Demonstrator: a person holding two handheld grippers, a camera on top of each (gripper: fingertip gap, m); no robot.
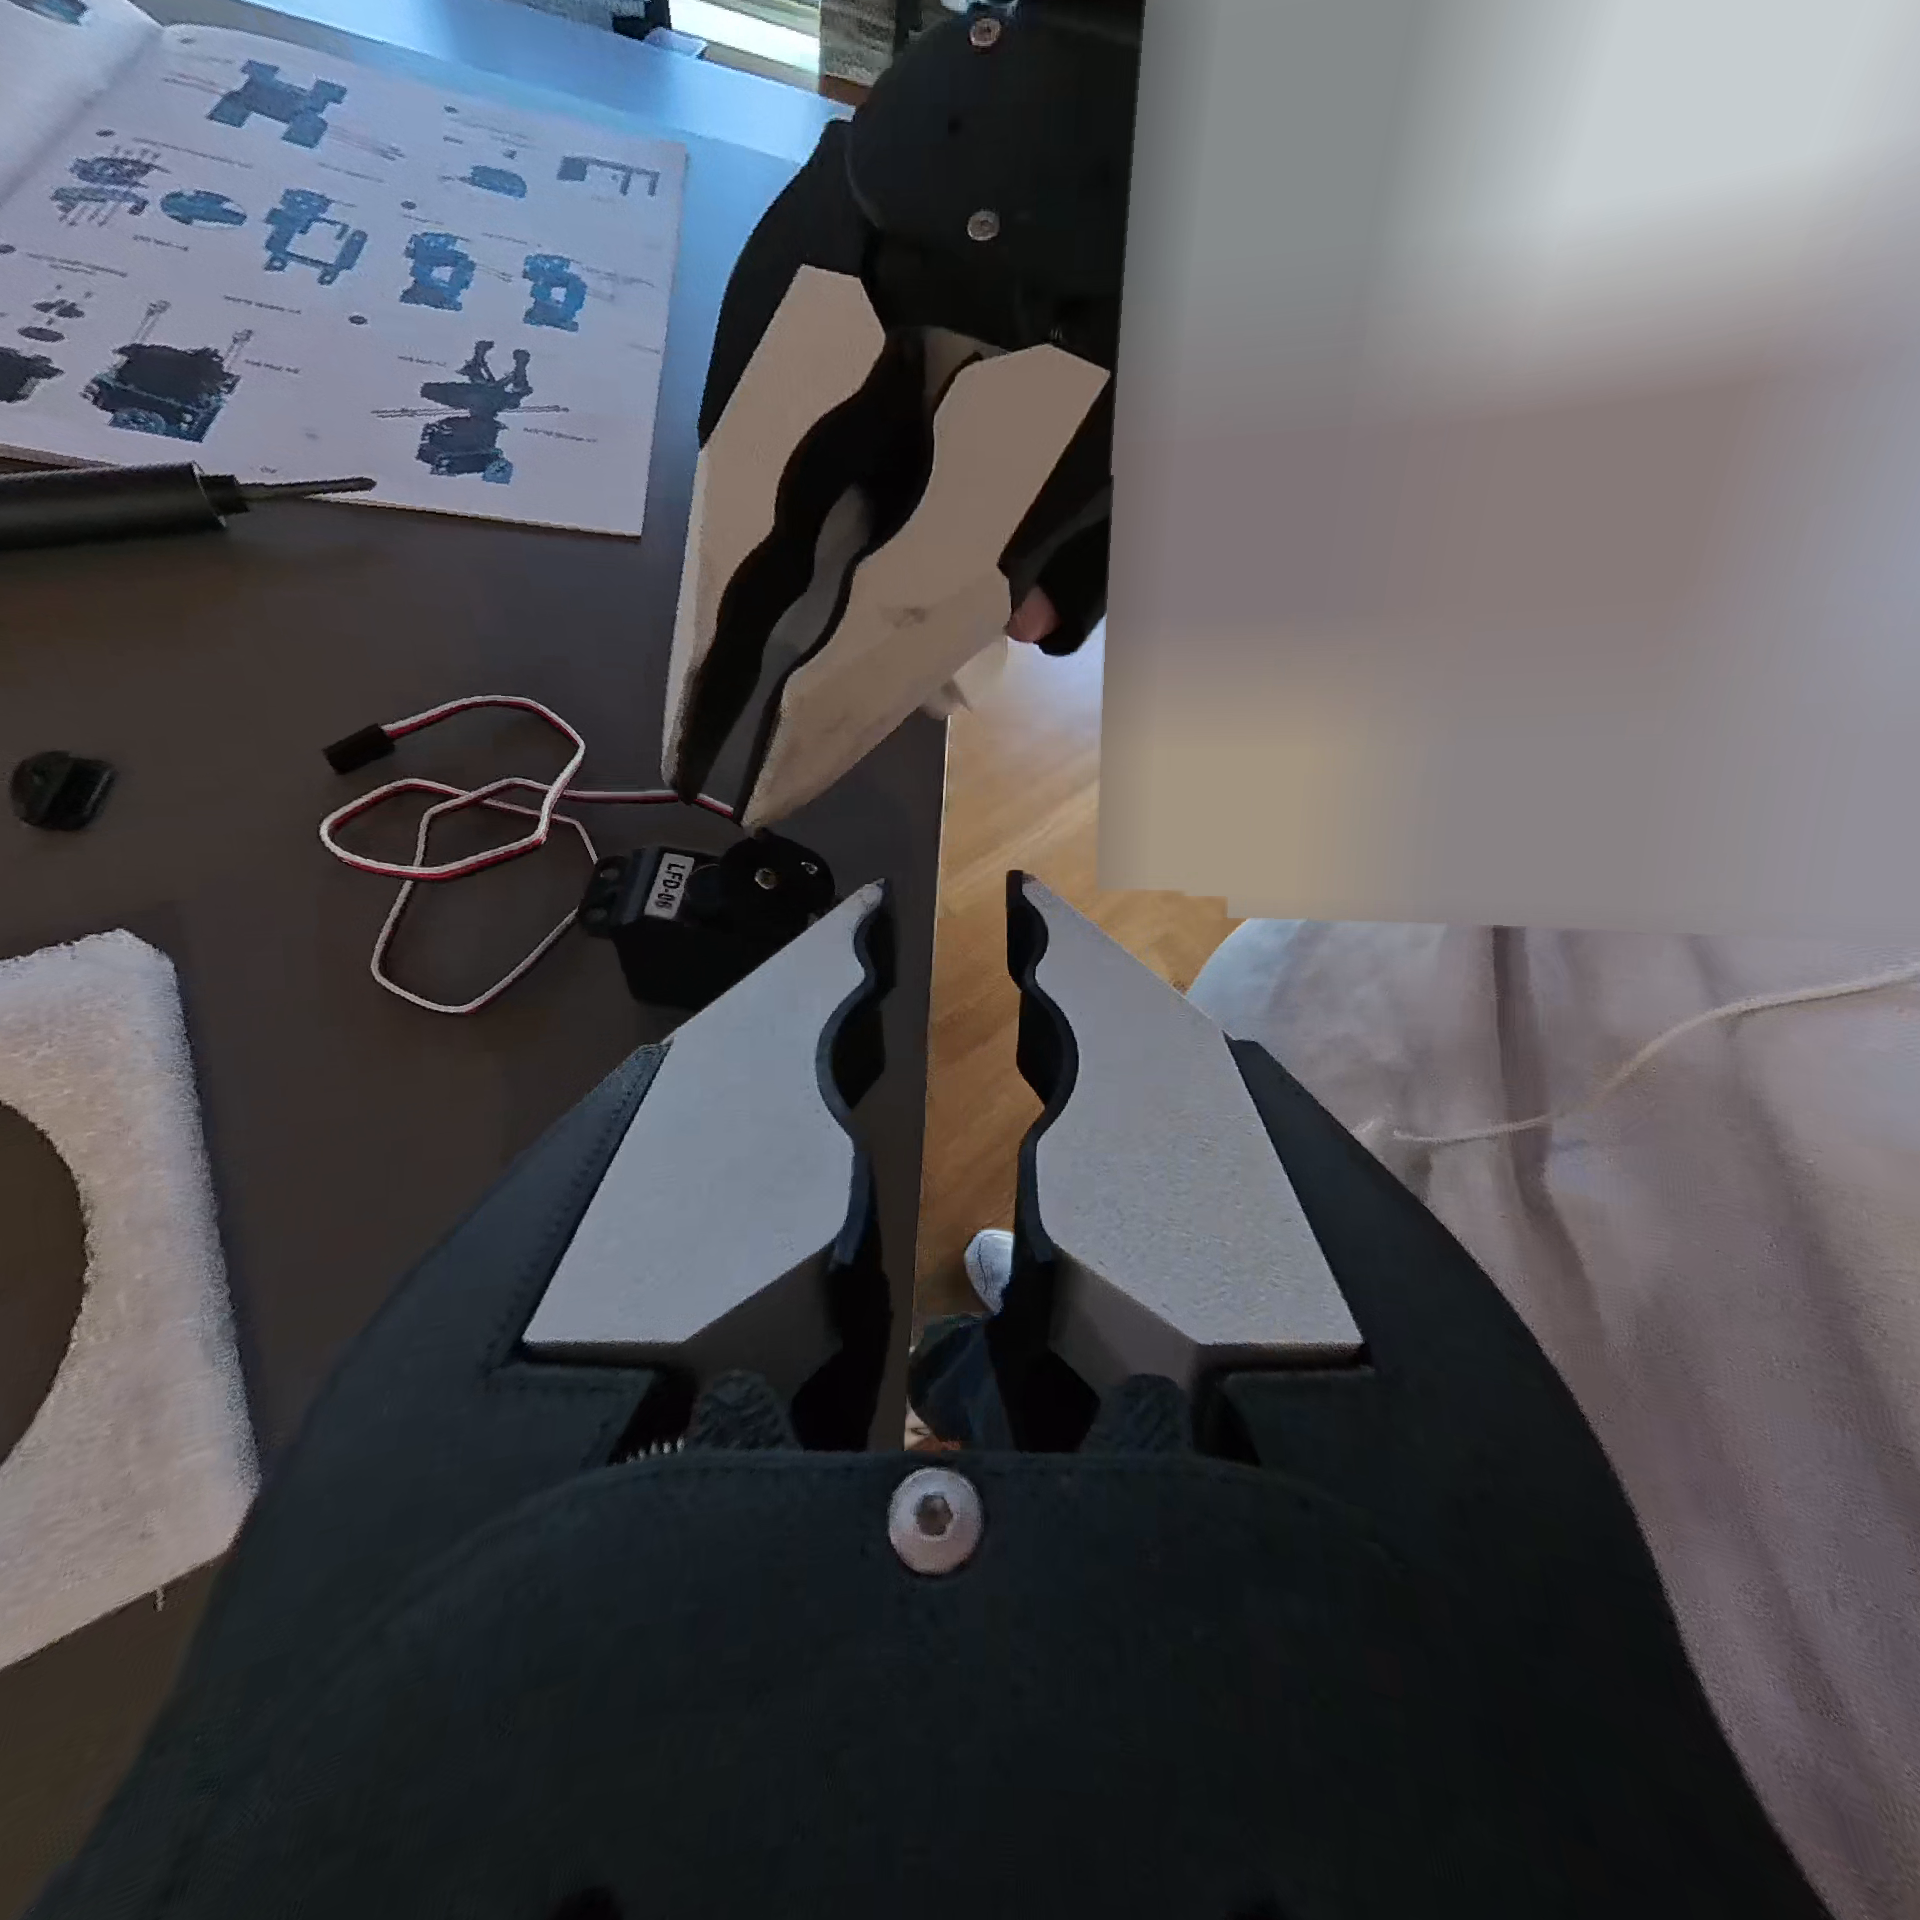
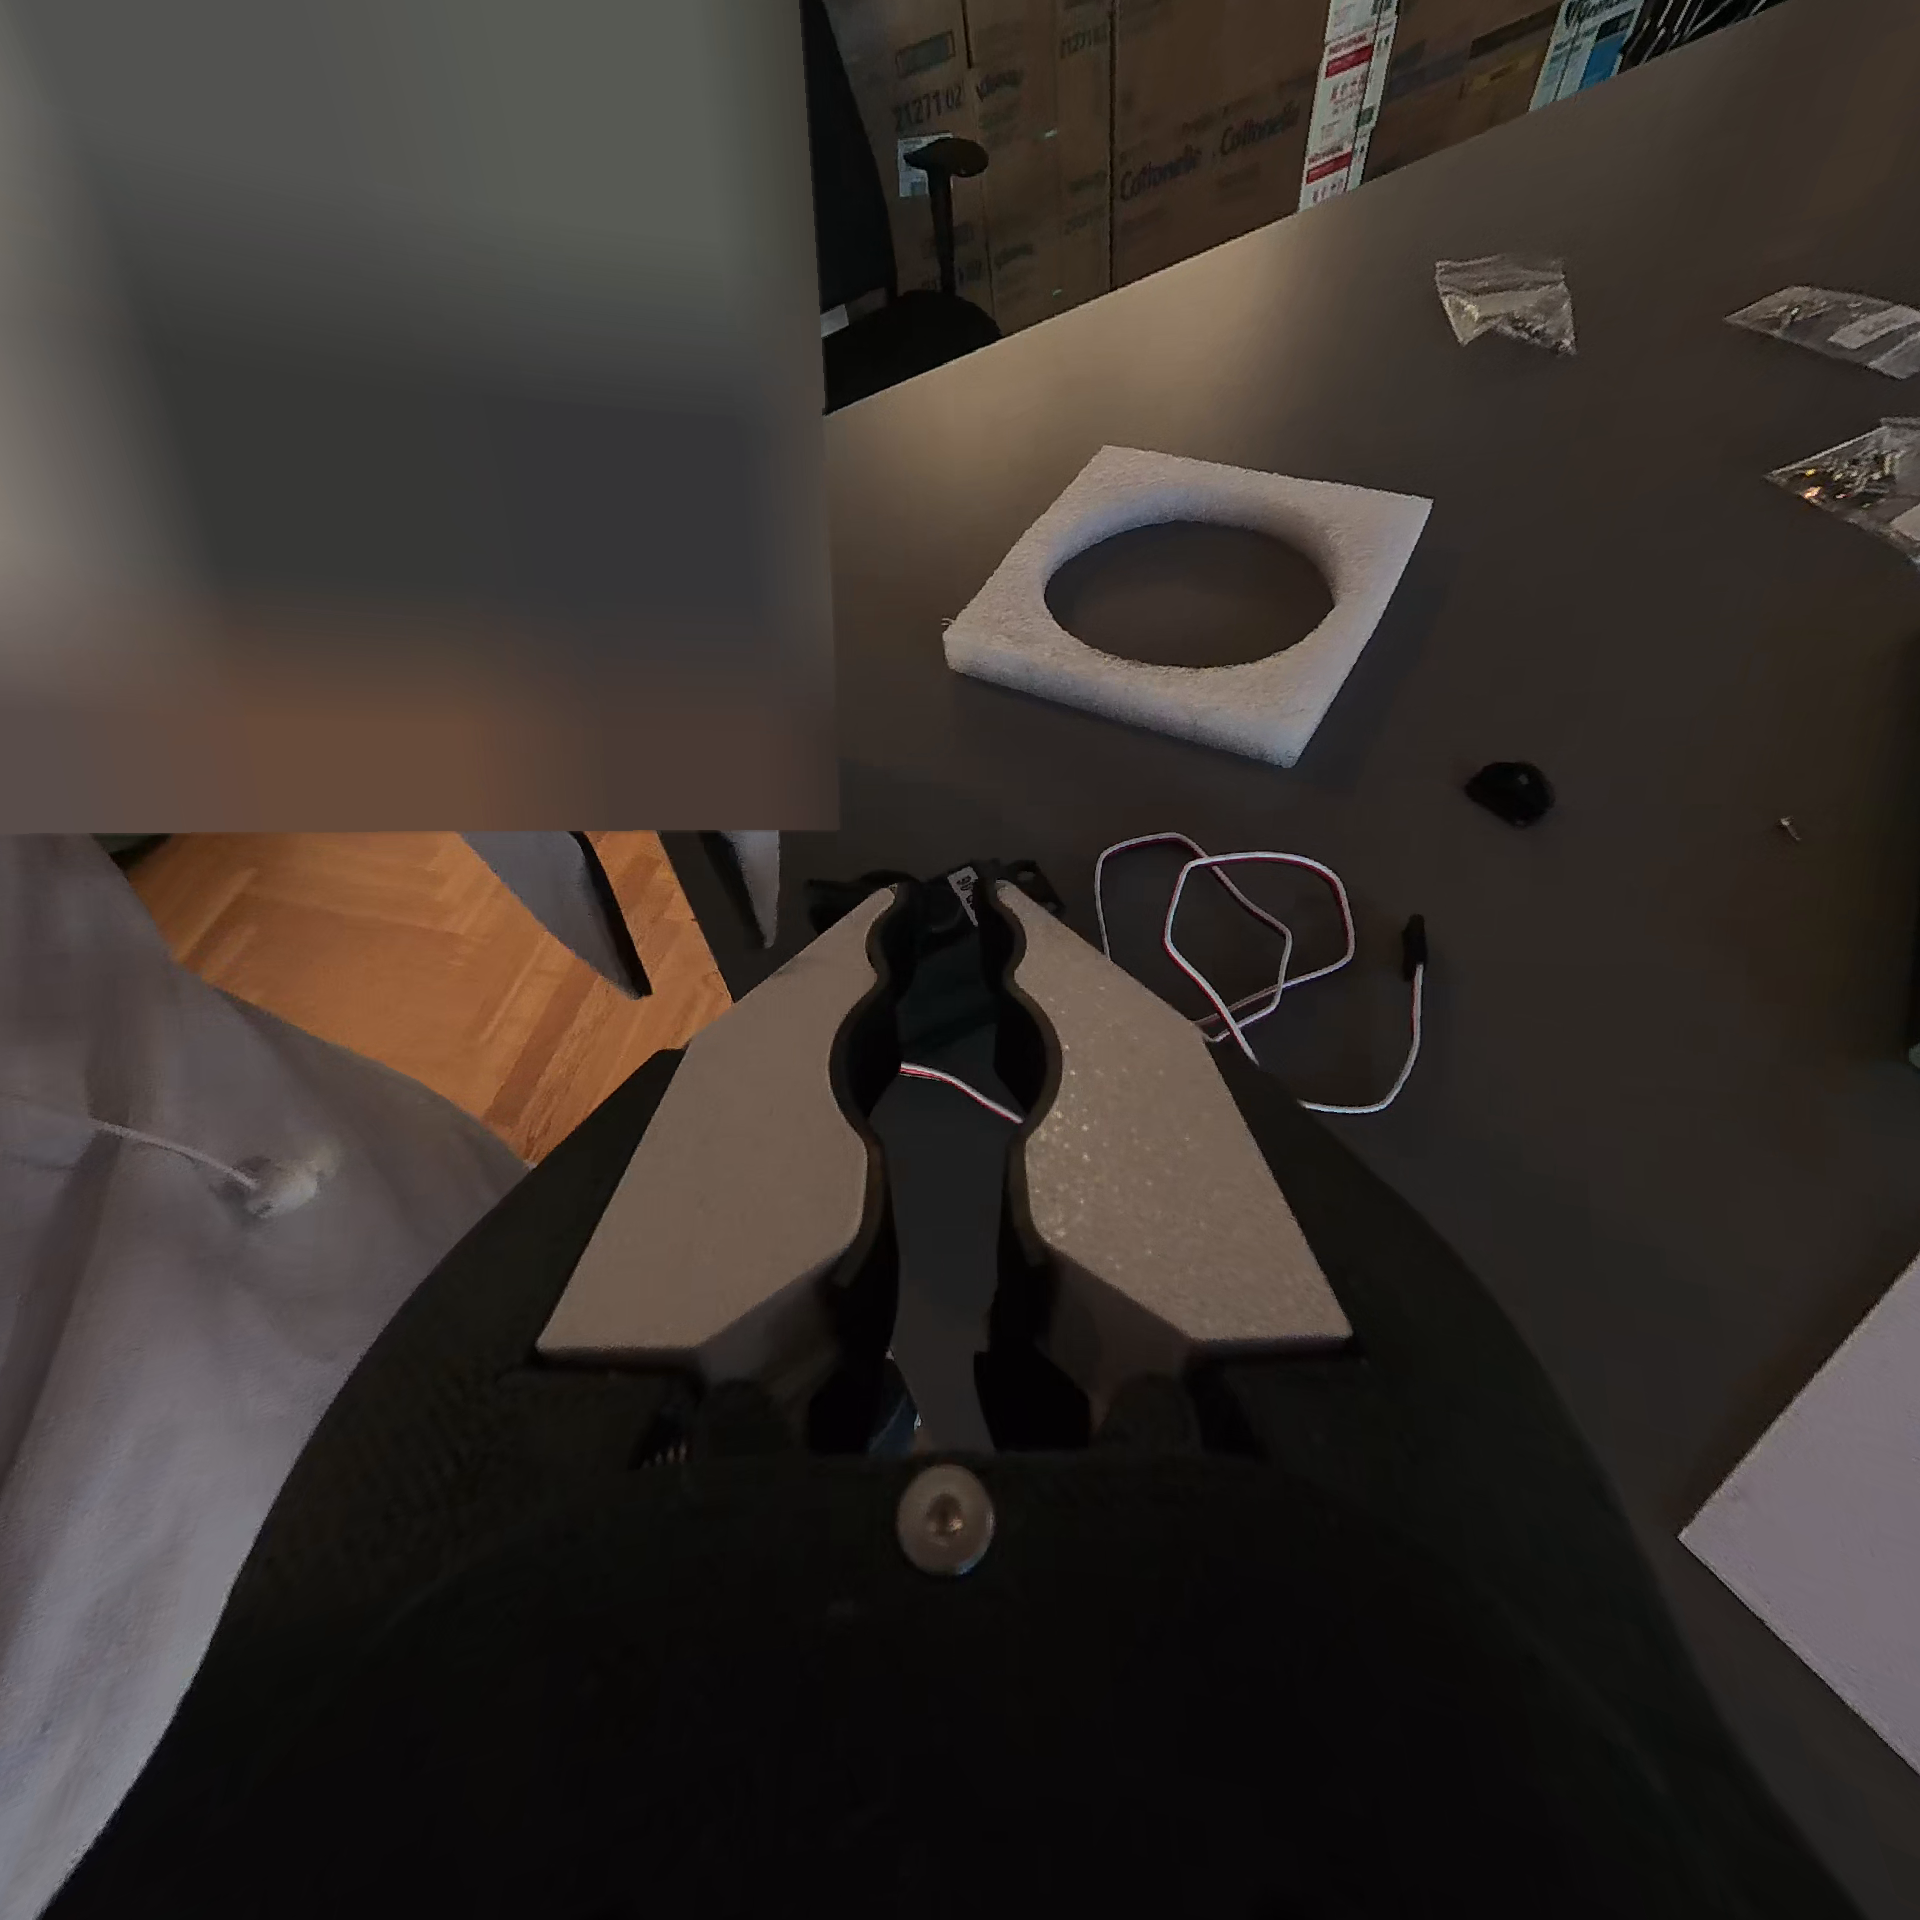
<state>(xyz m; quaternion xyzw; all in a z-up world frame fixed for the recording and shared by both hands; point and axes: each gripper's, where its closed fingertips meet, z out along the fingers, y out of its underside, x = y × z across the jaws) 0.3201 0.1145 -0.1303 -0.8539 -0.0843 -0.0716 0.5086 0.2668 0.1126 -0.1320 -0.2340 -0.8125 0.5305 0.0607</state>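
Note:
A small black servo (image 1: pixel 675 935) with a round horn lies near the dark table's (image 1: pixel 312 644) edge. Its red-and-white cable (image 1: pixel 488 703) loops away to a black plug (image 1: pixel 358 746). My right gripper (image 2: pixel 948 899) points down at the servo (image 2: pixel 961 904), jaws a narrow gap apart. In the left wrist view its tips (image 1: pixel 717 808) stand right at the horn; I cannot tell if they touch it. My left gripper (image 1: pixel 948 894) is open and empty, just short of the servo, straddling the table edge.
A white foam square (image 2: pixel 1371 582) with a round hole lies beyond the cable (image 2: pixel 1349 914). An open manual (image 1: pixel 343 260), a screwdriver (image 1: pixel 104 504), a small black part (image 2: pixel 1509 792) and bags of screws (image 2: pixel 1507 296) lie on the table. A person's pale garment (image 1: pixel 1558 1351) is close. The black plug (image 1: pixel 358 746) lies around 10 cm away from my right fingertips. Seen from the right wrist view (image 2: pixel 1410 939) as well.

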